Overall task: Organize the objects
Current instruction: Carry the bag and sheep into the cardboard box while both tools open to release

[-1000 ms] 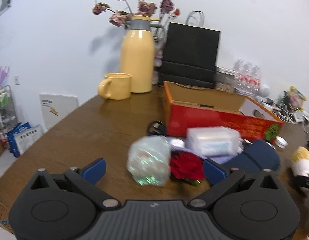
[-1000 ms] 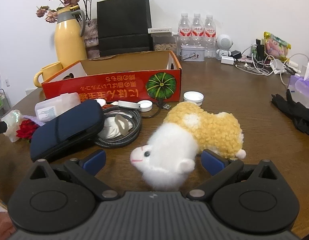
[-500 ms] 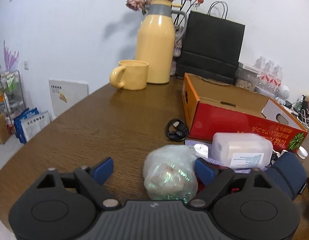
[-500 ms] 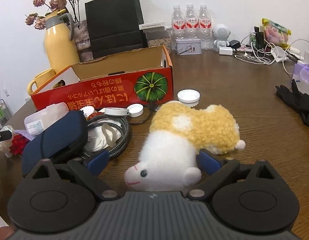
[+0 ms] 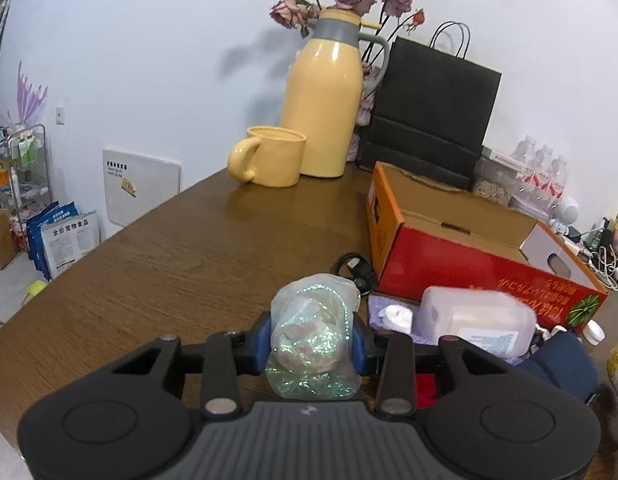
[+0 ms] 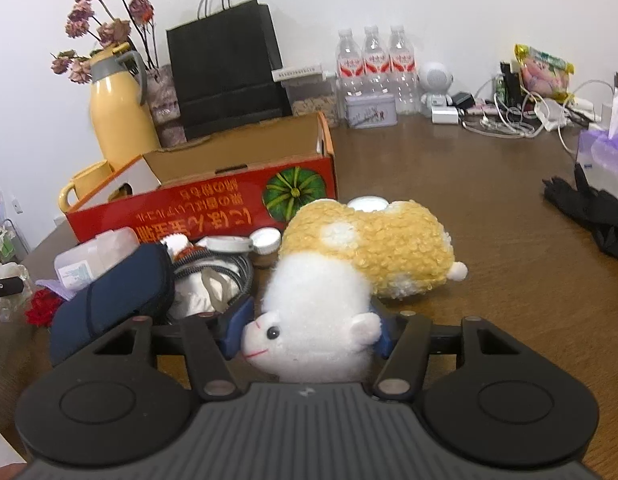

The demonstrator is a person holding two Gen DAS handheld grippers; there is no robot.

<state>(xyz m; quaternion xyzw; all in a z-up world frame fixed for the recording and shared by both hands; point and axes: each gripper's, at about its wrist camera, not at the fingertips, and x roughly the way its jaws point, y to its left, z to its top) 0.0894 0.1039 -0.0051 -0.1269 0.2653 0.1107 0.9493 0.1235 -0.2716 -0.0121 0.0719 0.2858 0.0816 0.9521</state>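
Both claws had just been closing: left claw [image 5: 312, 346] clenched on the glittery bag [image 5: 312, 340], right claw [image 6: 307, 326] on the plush toy's [image 6: 349, 256] head, near the red box [image 6: 213, 204] on the surface [image 6: 469, 216], presumably for boxing.

A crinkled clear bag [image 5: 313, 340] flecked with green glitter sits on the wooden table [image 5: 181, 264]; a white-headed, yellow-bodied plush toy [image 6: 349, 264] lies on its side near the open red carton [image 6: 237, 184].
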